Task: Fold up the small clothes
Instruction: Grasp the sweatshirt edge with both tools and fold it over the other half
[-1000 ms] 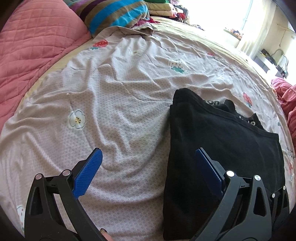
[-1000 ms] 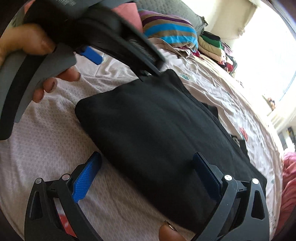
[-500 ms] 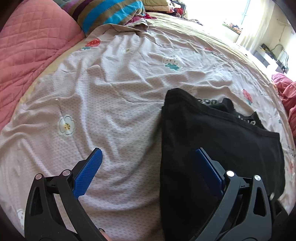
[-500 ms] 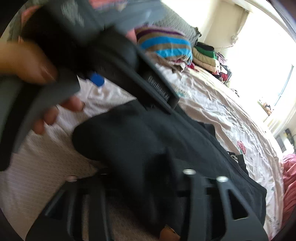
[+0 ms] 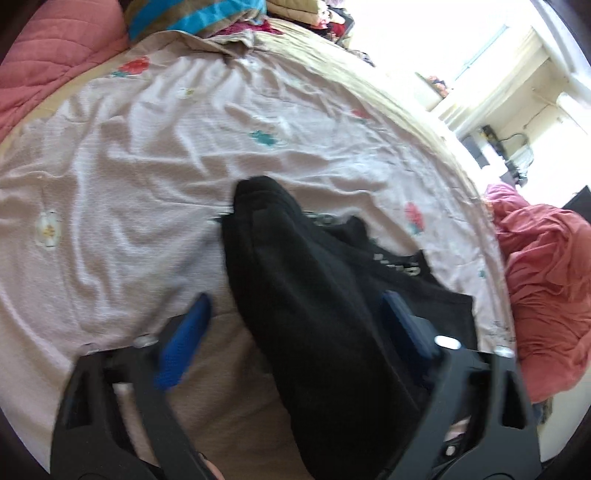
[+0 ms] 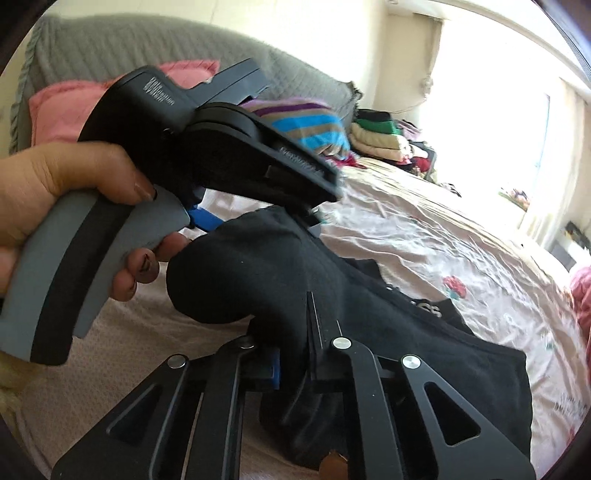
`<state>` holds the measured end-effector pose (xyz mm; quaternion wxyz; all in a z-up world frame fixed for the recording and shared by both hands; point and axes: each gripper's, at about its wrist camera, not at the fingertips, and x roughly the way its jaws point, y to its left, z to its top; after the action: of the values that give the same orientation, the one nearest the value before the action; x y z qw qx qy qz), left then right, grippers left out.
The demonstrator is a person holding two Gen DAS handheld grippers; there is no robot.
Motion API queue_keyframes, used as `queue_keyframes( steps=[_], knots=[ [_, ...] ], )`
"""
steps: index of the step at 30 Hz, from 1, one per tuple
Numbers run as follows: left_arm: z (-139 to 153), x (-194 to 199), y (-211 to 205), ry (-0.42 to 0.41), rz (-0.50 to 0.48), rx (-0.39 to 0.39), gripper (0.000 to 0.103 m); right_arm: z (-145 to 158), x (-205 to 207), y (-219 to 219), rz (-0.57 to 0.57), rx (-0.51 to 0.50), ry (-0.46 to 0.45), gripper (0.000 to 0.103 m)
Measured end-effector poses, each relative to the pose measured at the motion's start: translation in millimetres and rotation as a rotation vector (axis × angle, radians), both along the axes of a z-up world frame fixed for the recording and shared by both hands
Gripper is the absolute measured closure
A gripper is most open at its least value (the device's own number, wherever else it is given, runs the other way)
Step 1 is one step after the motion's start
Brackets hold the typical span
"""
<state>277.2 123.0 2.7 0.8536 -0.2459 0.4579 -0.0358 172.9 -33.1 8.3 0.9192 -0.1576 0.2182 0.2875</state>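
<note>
A black garment (image 5: 295, 240) with white lettering lies on the flower-print sheet (image 5: 147, 166), its near part pulled up into a bunched ridge. My left gripper (image 5: 295, 306) straddles that ridge. Its jaws are closing, and the left blue pad (image 5: 184, 343) is still clear of the cloth. In the right wrist view my right gripper (image 6: 293, 350) is shut on a fold of the black garment (image 6: 424, 350) and holds it off the sheet (image 6: 424, 229). A hand (image 6: 55, 192) holds the left gripper's grey handle just above the garment's rounded end.
A pink quilted pillow (image 5: 55, 55) and a striped cushion (image 5: 207, 18) lie at the head of the bed. Crumpled red-pink cloth (image 5: 546, 277) sits off the right edge. Folded clothes (image 6: 380, 140) are stacked at the far end by a bright window.
My right gripper closed on the garment's near edge and lifted it into a ridge. The left jaws have narrowed around that ridge. Both views have tilted upward.
</note>
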Motion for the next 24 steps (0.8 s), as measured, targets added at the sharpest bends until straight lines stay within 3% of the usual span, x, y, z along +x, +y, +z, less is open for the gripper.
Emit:
queue_keyframes(
  steps=[3, 6, 16, 24],
  knots=[
    [8, 1, -16, -0.013, -0.027, 0.013, 0.067, 6, 1, -18, -0.043, 0.062, 0.020, 0.095],
    [21, -1, -36, -0.052, -0.051, 0.019, 0.076, 12, -6, -34, -0.076, 0.124, 0.042, 0.096],
    [70, -13, -102, -0.156, -0.148, 0.059, 0.078, 34, -30, -100, -0.164, 0.293, 0.005, 0.096],
    [75, -8, -152, -0.144, -0.205, 0.099, 0.078, 32, -41, -141, -0.236, 0.363, 0.051, 0.096]
  ],
)
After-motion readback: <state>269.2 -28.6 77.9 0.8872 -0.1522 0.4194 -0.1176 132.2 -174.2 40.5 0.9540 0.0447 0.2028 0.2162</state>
